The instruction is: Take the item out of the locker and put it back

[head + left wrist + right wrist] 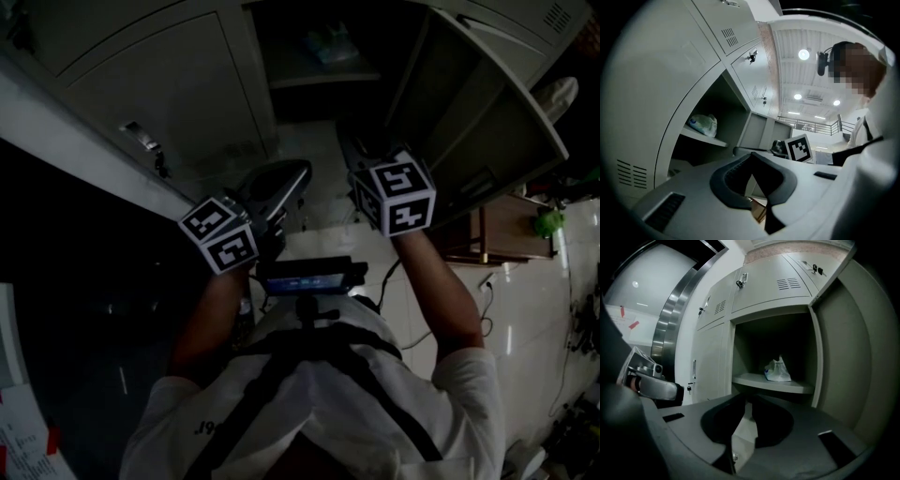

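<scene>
Well inside the open grey metal locker (768,312), a crumpled translucent plastic bag (778,371) sits on the flat shelf (754,380), while the left gripper (752,157) and right gripper (746,401) hang outside, jaws closed together, empty.

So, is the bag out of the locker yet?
Done: the locker door stands open. In hand: nothing; the left gripper and right gripper are both shut and empty. The bag sits on the shelf inside. Left: lifting it out and putting it back, unless that already happened; I cannot tell.
</scene>
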Available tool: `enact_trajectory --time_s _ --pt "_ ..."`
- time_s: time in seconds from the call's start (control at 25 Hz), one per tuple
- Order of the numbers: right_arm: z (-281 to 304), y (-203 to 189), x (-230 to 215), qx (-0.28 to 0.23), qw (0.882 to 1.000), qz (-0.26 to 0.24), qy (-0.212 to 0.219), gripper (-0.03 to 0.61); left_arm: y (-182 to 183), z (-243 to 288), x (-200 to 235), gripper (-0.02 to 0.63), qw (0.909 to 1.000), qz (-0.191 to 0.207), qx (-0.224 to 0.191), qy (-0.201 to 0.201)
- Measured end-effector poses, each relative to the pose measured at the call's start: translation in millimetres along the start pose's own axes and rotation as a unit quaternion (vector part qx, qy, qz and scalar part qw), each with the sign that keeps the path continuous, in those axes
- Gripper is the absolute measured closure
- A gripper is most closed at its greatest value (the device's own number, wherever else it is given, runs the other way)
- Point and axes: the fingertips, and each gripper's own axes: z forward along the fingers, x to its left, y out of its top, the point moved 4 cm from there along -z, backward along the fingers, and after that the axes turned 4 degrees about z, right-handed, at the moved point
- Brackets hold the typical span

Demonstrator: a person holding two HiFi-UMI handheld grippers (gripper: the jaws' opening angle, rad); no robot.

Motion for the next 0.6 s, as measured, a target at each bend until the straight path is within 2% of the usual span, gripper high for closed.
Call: enact_trajectory --time_s 0.24,0.6 --pt "-16 -19 13 0.011 0.999 0.031 0.016 0.563 -21 -13 2 0.614 0.9997 -0.02 0.001 0.013" --pt "-33 -52 16 0.038 0.997 0.065 0.014 0.574 -43 -36 -2 0.614 0.9982 -0.055 0.012 0.019"
